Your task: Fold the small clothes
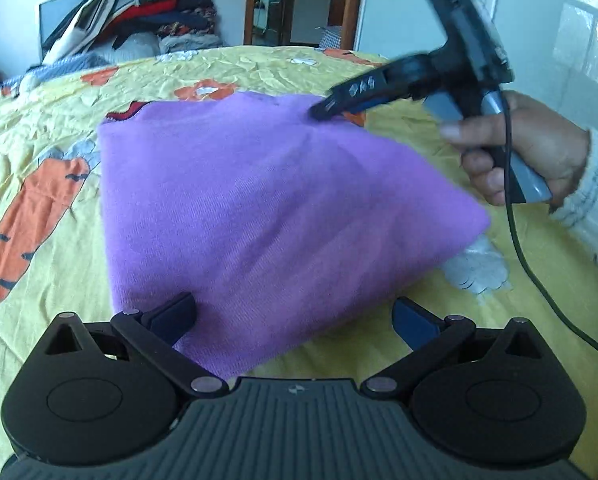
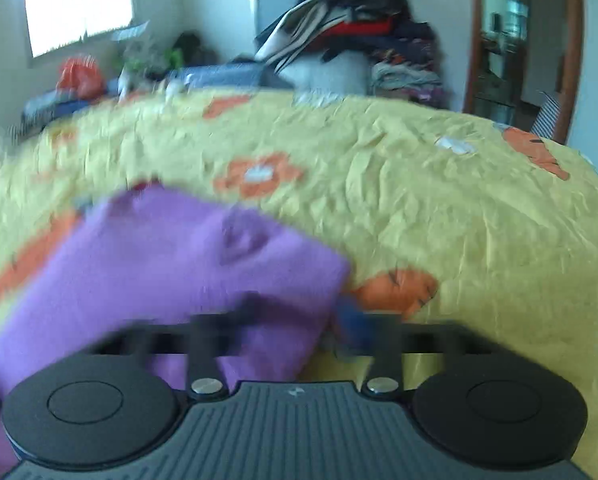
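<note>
Yellow bedspread (image 1: 259, 68) carries the purple garment (image 1: 259, 208), already folded compact. Left gripper (image 1: 295, 320) spreads open at its near edge; right gripper (image 1: 331, 110) at its far corner, grip unclear.

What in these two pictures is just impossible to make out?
- Right gripper: motion blur in both views hides whether it pinches the purple garment.
- Garment's underside: hidden by its own top layer, so the number of folds is unknown.
- Red-trimmed patch: mostly covered by the garment in the left wrist view.
- Clothes pile: too blurred to tell items apart.
- Left gripper: plainly open, though its base covers the garment's near corner.
</note>
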Tool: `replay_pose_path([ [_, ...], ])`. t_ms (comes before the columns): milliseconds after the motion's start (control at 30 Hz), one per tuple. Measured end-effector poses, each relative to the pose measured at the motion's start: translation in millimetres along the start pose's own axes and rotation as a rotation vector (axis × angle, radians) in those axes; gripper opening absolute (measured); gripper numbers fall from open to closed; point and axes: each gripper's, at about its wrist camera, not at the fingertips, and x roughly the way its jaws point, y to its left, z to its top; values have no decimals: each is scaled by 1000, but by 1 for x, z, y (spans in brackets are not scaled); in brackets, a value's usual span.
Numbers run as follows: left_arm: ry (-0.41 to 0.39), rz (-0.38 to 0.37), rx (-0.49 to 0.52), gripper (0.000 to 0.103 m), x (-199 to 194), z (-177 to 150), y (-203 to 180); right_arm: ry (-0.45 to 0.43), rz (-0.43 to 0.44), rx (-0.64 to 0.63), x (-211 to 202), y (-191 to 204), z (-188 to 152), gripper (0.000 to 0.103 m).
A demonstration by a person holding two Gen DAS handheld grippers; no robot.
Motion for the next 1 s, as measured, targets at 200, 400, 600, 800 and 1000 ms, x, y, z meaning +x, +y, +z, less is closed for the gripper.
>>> replay_pose_path([
  [200,-59,-33,-5,103,-14,16,-7,26,82,-107,23,35,11,31],
  [400,2,6,18,103,17,11,-4,56,-14,-75,58,17,19,30],
  [600,14,45,46,103,13,10,-12,71,-70,-77,47,26,30,31],
  [800,-19,60,21,103,2,23,-15,96,-86,-126,28,43,24,33],
  [1000,29,84,-12,103,15,19,-7,96,-72,-132,13,49,16,35],
])
